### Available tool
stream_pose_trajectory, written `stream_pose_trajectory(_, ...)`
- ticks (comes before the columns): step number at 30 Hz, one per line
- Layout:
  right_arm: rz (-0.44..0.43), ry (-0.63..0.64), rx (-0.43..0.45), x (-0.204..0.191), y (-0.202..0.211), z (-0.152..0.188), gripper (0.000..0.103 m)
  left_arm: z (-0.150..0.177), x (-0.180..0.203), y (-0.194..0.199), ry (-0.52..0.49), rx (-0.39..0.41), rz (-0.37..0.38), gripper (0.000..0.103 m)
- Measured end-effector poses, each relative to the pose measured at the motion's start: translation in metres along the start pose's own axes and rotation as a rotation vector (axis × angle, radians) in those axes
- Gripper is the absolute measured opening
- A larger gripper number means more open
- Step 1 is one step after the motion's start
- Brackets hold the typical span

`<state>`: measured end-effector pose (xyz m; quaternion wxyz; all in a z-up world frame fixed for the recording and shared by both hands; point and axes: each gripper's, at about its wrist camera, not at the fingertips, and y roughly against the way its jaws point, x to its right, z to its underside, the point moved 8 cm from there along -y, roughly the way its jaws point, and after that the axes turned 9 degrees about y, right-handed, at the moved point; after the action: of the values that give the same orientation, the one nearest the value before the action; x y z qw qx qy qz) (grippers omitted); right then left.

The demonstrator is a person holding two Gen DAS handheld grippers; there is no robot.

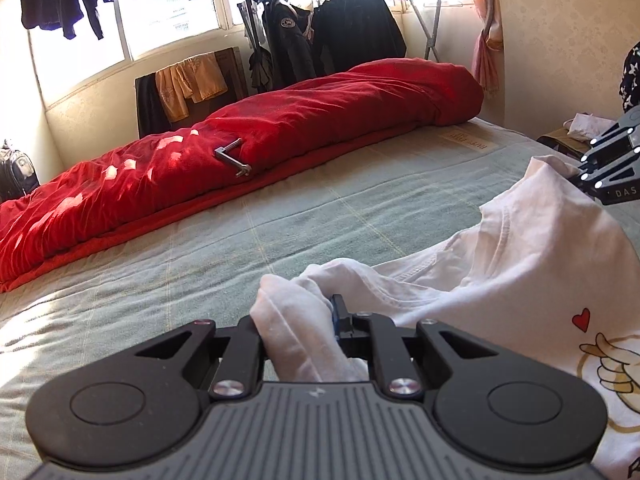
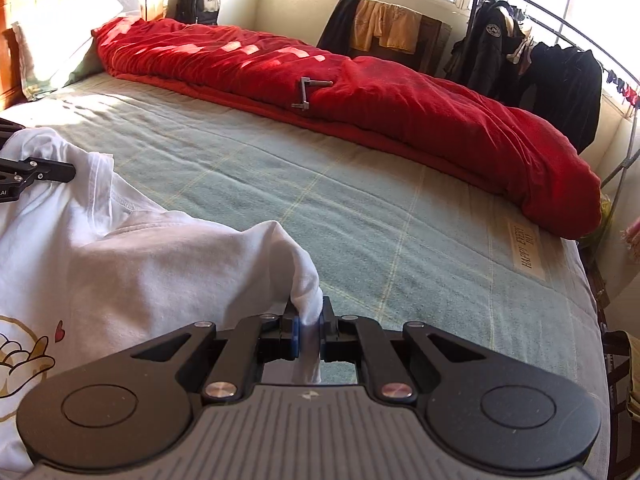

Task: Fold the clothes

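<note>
— Where is my left camera looking from?
— It sits just behind the left gripper (image 1: 316, 320), low over the bed (image 1: 240, 240), facing across it to the red quilt (image 1: 280, 128) and the window (image 1: 168, 20) at upper left.
— And my right one?
— Just behind the right gripper (image 2: 308, 324), equally low and close, facing the red quilt (image 2: 360, 92). Both share the quilt, the bed (image 2: 320, 200), the white shirt (image 1: 520, 248) (image 2: 140, 260), the clothes rack (image 1: 340, 28) (image 2: 532, 68); each catches the other gripper at its edge.
</note>
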<state>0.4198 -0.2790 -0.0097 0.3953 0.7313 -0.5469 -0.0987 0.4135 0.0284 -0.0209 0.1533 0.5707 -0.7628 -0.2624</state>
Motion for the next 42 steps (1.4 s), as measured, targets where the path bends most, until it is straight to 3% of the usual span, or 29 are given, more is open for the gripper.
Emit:
stream_pose_trajectory(5,0.047,-0.043,-0.008,0.021,-0.035,-0.006,0.01,-0.02,-0.005,-0.046,0.016,0.01,-0.043,0.012)
stream_pose_trajectory(12,0.017,-0.057,-0.079,0.016,-0.096,0.008,0.01,-0.004,-0.004,-0.113,0.012,-0.067,-0.076,0.012)
stream_pose_trajectory(18,0.039,-0.118,-0.067,0.026,-0.125,0.001,0.01,-0.008,-0.017,-0.147,0.061,-0.084,-0.098,0.012)
stream_pose_trajectory(21,0.031,-0.125,-0.105,0.022,-0.142,0.009,0.011,0.011,-0.017,-0.164,0.045,-0.143,-0.112,0.012)
stream_pose_trajectory(23,0.034,-0.133,-0.126,0.019,-0.15,0.017,0.017,0.025,-0.017,-0.169,0.036,-0.166,-0.12,0.016)
stream_pose_trajectory(26,0.053,-0.155,-0.13,0.021,-0.146,0.023,0.033,0.03,-0.016,-0.163,0.032,-0.155,-0.115,0.017)
stream_pose_trajectory(28,0.068,-0.175,-0.141,0.026,-0.137,0.024,0.056,0.028,-0.017,-0.153,0.05,-0.169,-0.105,0.019)
stream_pose_trajectory(30,0.051,-0.192,-0.131,0.029,-0.122,0.024,0.069,0.026,-0.016,-0.139,0.053,-0.173,-0.092,0.023)
stream_pose_trajectory(36,0.0,-0.196,-0.107,0.018,-0.058,0.042,0.085,0.032,-0.001,-0.081,0.035,-0.173,-0.058,0.03)
stream_pose_trajectory(40,0.004,-0.148,-0.106,-0.005,-0.016,0.058,0.087,0.041,0.008,-0.04,0.033,-0.173,-0.041,0.04)
stream_pose_trajectory(42,0.008,-0.128,-0.102,-0.017,0.004,0.067,0.089,0.046,0.013,-0.021,0.036,-0.173,-0.029,0.04)
